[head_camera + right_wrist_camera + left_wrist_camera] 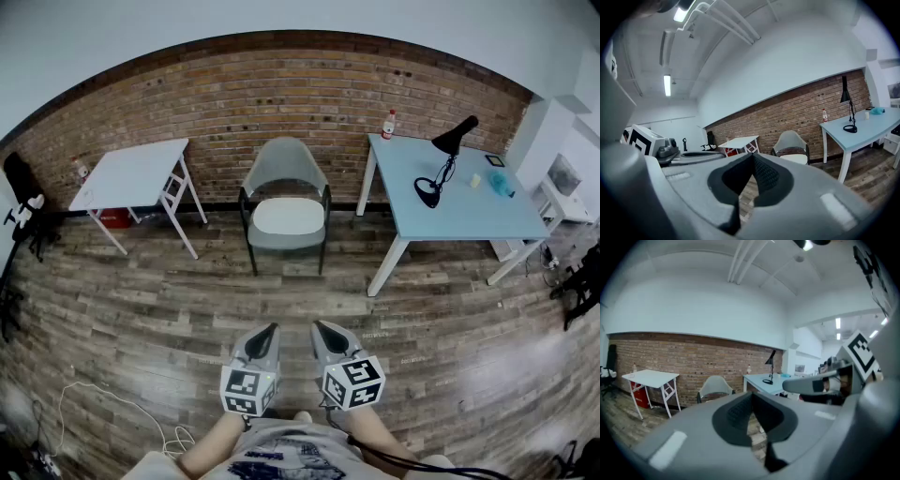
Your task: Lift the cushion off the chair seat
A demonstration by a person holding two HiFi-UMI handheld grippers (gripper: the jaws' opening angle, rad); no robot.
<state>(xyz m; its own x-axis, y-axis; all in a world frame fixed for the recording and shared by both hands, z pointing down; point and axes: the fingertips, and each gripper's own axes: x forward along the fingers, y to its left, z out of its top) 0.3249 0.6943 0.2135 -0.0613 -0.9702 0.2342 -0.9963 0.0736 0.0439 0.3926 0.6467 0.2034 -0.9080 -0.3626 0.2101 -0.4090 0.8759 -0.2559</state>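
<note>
A grey shell chair [284, 178] stands against the brick wall, with a white cushion [288, 217] lying flat on its seat. The chair [714, 386] shows small in the left gripper view, and the chair [791, 142] with the cushion [795, 159] in the right gripper view. My left gripper [268, 331] and right gripper [323, 328] are side by side near my body, well short of the chair. Both are shut with nothing between the jaws, and both point roughly level toward the chair.
A white folding table [134, 173] stands left of the chair. A light blue table [450, 192] to its right carries a black desk lamp [444, 161] and a bottle [388, 125]. A white cable [112, 403] lies on the wood floor at lower left. Open floor separates me from the chair.
</note>
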